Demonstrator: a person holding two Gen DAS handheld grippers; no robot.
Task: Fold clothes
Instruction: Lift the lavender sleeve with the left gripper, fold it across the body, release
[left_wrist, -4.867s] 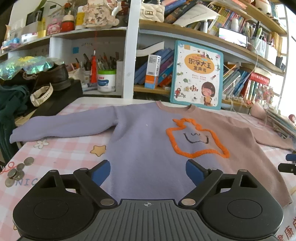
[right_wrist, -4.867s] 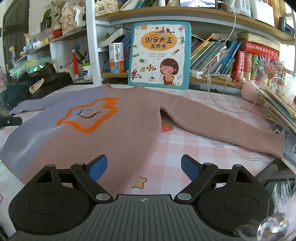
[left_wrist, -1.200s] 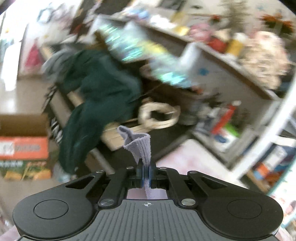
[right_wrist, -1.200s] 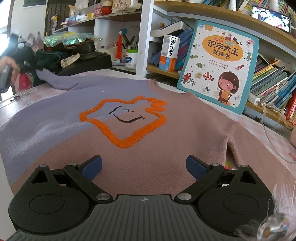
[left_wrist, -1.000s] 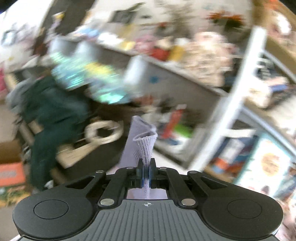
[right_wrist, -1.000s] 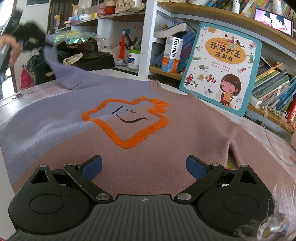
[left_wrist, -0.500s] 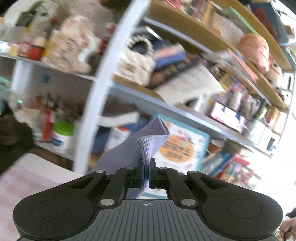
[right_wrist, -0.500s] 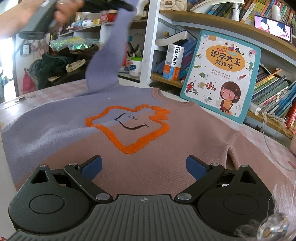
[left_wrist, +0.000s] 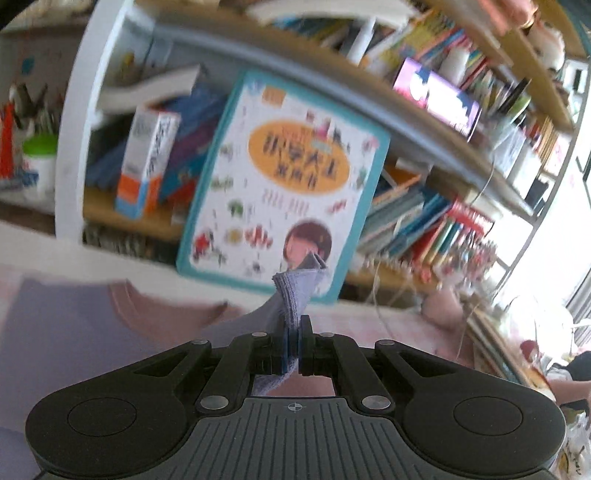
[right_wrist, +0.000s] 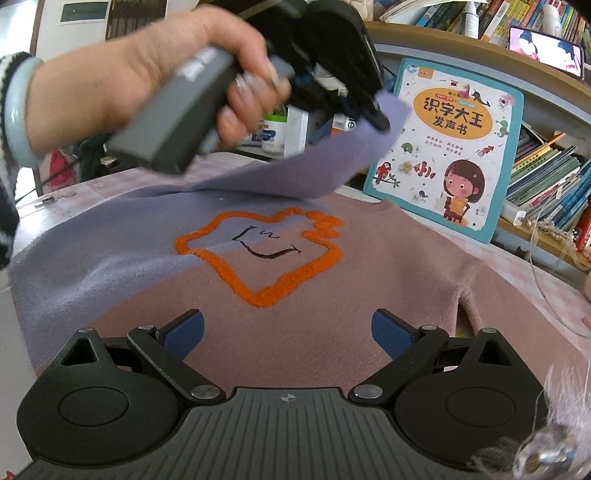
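The sweater (right_wrist: 295, 295) sleeve (right_wrist: 314, 173), pinched only at its cuff by the clamped left gripper (left_wrist: 294, 345) while the right gripper (right_wrist: 288, 332) hangs wide open and empty, could be lost or land crooked if it is swung fast.

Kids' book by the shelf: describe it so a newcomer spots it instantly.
Start at the sweater spread on the table, then look just past its collar to the bookshelf. The kids' book stands upright there, cover facing out. Unlike the spine-out books beside it, it has a teal border, an orange title oval and a cartoon girl.
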